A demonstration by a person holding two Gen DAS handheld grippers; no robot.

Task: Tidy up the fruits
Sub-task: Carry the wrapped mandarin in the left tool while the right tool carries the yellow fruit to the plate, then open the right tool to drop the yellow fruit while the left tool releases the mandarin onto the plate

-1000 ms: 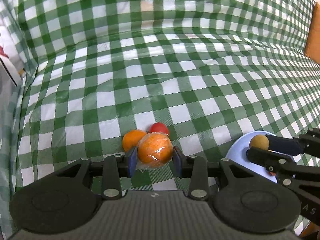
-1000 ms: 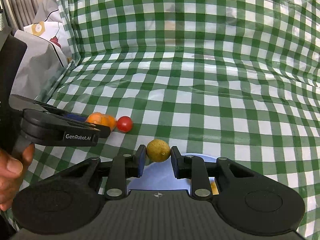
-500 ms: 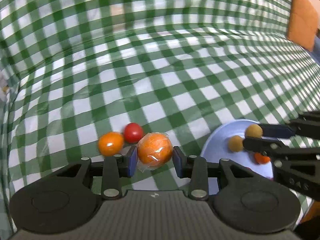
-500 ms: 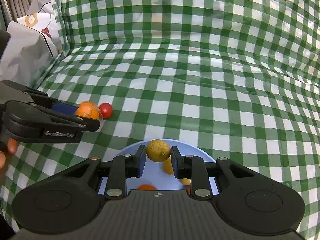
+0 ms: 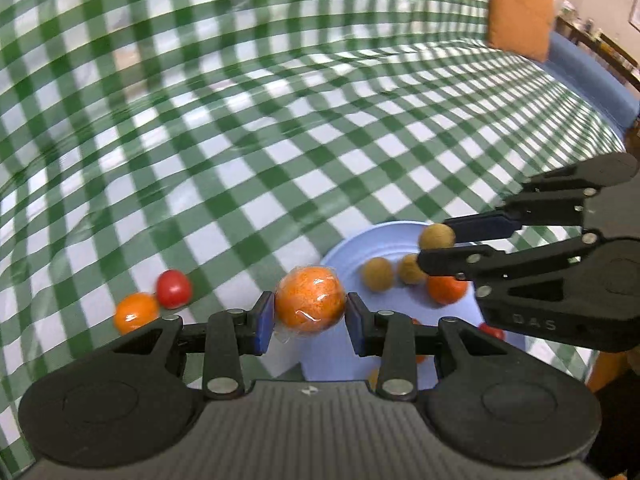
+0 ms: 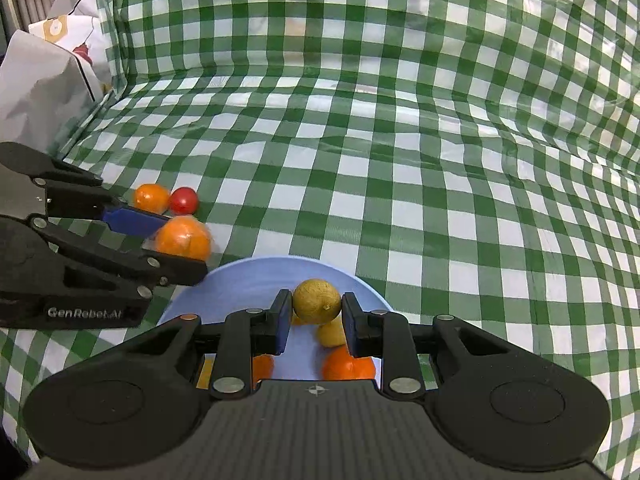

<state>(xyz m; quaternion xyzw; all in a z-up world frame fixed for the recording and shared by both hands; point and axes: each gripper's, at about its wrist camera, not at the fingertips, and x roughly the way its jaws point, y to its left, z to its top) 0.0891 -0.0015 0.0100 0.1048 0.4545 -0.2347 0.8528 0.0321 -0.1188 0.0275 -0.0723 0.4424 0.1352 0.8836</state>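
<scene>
Wrapped orange [image 5: 310,303], clamped in left gripper [image 5: 310,316] fingers, hung at blue plate [image 5: 352,248] near rim; right gripper [image 6: 315,314] fingers pinched tan fruit [image 6: 316,301] above plate centre.

A: Which surfaces are glossy?
B: The checked tablecloth [image 6: 400,168], a sheened, plastic-looking sheet; the clear film around the wrapped orange [image 5: 310,307]; the smooth cherry tomato [image 5: 173,289].

A: And matt?
B: The brown fruit [image 6: 317,301], dull and finely rough; the blue plate [image 6: 256,284], smooth; the left gripper [image 5: 310,322], black plastic with metal rivets.
</scene>
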